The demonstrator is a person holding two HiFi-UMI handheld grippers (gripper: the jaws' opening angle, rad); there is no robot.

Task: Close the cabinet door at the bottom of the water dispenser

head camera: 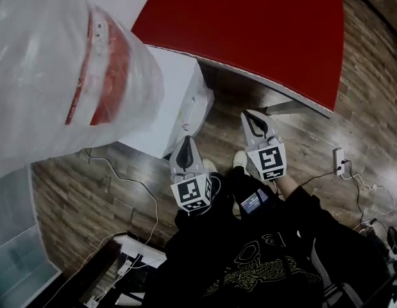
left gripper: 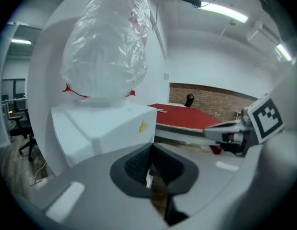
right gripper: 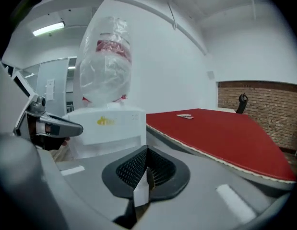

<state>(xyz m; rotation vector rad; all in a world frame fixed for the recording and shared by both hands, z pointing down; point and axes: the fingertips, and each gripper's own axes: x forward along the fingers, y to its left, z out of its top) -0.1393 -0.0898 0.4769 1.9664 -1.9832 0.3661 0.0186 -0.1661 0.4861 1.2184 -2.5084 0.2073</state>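
Water dispenser [head camera: 176, 88], plastic-wrapped bottle [head camera: 63, 69] on top, stands at left on the floor [head camera: 89, 185]. Its bottom cabinet door shows in no view and is likely well below both grippers. Left gripper [head camera: 187, 141], jaws pressed together and empty, is just beside the dispenser's front corner, so nearer. Right gripper [head camera: 251, 117], jaws also together on nothing, is farther right, by the red bench [head camera: 269, 37].
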